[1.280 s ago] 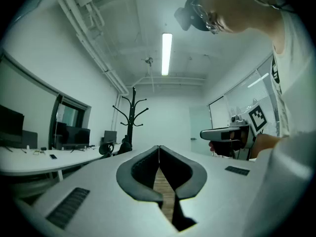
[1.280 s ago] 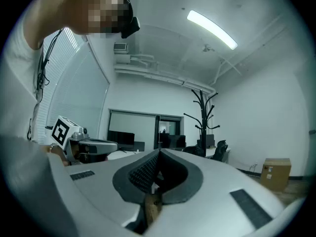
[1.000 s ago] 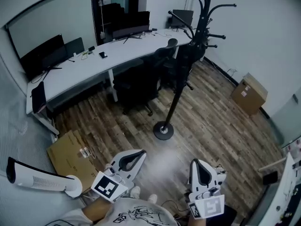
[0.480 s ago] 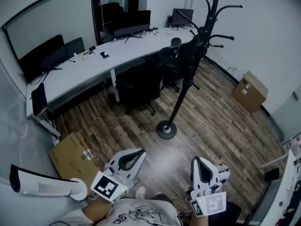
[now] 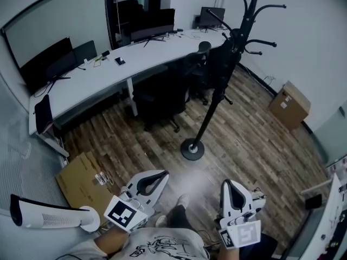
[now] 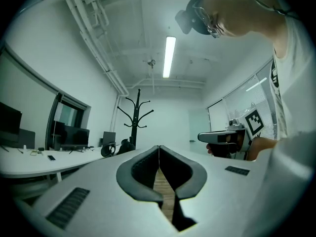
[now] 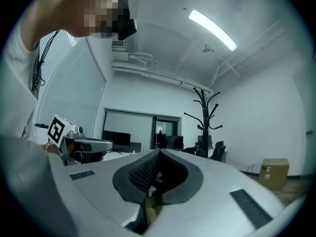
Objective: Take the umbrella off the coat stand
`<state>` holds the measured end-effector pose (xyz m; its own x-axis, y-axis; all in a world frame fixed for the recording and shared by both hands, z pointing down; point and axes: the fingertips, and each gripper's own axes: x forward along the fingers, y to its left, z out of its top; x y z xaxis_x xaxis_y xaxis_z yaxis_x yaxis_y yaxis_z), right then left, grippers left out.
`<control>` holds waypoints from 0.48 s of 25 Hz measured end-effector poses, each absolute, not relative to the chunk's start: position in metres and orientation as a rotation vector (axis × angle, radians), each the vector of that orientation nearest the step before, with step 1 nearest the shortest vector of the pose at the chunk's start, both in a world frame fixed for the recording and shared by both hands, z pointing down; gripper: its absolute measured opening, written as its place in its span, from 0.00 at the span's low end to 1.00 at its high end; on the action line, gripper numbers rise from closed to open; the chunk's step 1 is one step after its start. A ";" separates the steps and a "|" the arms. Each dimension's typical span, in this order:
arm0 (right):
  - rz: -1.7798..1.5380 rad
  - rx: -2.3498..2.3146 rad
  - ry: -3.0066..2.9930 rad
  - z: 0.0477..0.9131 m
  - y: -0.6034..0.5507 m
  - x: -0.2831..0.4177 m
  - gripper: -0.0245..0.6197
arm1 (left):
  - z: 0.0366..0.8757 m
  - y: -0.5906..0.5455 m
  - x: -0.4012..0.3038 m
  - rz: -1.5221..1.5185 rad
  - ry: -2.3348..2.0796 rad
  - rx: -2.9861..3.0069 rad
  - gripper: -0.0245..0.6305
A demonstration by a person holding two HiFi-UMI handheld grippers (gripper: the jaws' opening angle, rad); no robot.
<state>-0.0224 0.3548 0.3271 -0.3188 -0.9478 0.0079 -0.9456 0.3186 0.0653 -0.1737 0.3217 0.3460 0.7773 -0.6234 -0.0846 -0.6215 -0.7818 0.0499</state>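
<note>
A black coat stand point(image 5: 210, 108) rises from a round base point(image 5: 191, 149) on the wood floor, ahead of both grippers. A dark bundle point(image 5: 221, 65) hangs at mid-height on it; its shape is unclear. The stand also shows far off in the left gripper view point(image 6: 138, 117) and the right gripper view point(image 7: 204, 116). My left gripper point(image 5: 164, 174) is low at the left, shut and empty, its jaws meeting point(image 6: 159, 147). My right gripper point(image 5: 226, 184) is low at the right, also shut with nothing in it point(image 7: 159, 152). Both are well short of the stand.
A long curved white desk point(image 5: 108, 72) with monitors runs along the back left, with dark office chairs point(image 5: 162, 93) beside the stand. A cardboard box point(image 5: 290, 106) sits at the right wall. Flat cardboard point(image 5: 81, 179) and a white tower fan point(image 5: 49, 215) lie left.
The room has slid slightly in the head view as I step toward the stand, and a shoe now shows between the grippers. Both grippers stay shut and level.
</note>
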 end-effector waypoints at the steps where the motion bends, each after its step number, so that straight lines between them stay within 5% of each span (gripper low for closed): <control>1: -0.076 1.809 -2.515 0.327 0.348 -0.018 0.05 | 0.349 0.316 -0.169 -0.128 -1.027 2.933 0.07; 12: -0.064 1.852 -2.512 0.323 0.254 0.064 0.05 | 0.343 0.217 -0.090 -0.093 -1.000 2.946 0.07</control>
<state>0.0645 0.2538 0.3232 -0.2961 -0.9551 -0.0086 -0.9543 0.2954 0.0449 -0.0900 0.2165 0.3433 0.7918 -0.6090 -0.0473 -0.6072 -0.7932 0.0463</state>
